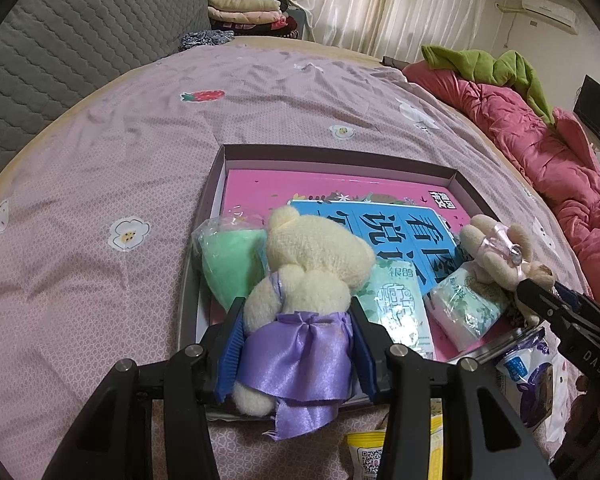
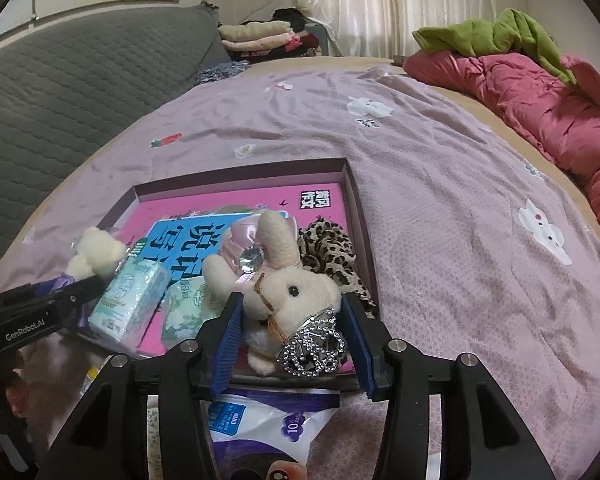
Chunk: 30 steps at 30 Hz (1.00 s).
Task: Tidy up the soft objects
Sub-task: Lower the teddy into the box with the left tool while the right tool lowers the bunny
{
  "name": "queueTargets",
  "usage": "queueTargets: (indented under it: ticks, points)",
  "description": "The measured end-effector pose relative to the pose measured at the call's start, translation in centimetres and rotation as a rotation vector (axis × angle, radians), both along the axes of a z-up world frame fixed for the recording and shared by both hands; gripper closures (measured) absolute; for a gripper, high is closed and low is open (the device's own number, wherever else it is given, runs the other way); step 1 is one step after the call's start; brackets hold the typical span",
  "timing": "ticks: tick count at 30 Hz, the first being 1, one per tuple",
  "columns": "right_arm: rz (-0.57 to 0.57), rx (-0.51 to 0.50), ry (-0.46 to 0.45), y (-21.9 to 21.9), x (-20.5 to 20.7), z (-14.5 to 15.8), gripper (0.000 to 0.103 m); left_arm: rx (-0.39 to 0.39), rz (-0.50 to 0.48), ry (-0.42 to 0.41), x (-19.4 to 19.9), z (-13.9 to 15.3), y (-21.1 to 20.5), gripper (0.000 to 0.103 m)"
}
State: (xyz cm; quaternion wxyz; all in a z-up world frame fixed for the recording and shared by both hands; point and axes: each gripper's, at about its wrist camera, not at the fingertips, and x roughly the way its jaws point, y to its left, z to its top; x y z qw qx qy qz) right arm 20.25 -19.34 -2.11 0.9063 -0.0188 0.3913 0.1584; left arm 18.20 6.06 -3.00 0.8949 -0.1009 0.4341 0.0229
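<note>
Two toys at box (image 1: 340, 152) near edge | left claw (image 1: 296, 304) pinching bear (image 1: 316, 256) by its purple dress above the rim: carry further in, lower, then release | right claw (image 2: 290, 300) spread around rabbit (image 2: 300, 292), resting inside: back straight out, don't snag tiara (image 2: 314, 344).

Home bedrm: bed (image 1: 140, 128), curtains (image 1: 380, 4)

Both wrist views close, angled down (side by side), sharing box (image 1: 458, 178).
</note>
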Motion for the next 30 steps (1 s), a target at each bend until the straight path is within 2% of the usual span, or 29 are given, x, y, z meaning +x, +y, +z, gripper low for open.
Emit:
queueTargets:
  ticks: [2,11,21,30]
  points:
    - [-0.007,-0.008,-0.012,-0.1,-0.1,0.2,0.045,0.001,0.0,0.002,0.0,-0.1,0.0,0.055]
    - [-0.021,0.002,-0.027,-0.6,-0.4,1.0,0.038,-0.022,0.001,0.017,0.1,-0.4,0.2,0.054]
    - [-0.001,0.009,-0.041,-0.5,-0.7,1.6,0.036,-0.054,0.008,0.023,0.3,-0.5,0.7,0.053]
    - [0.0,0.009,-0.048,-0.4,-0.7,1.7,0.036,-0.075,0.009,-0.027,0.0,0.2,0.8,0.049]
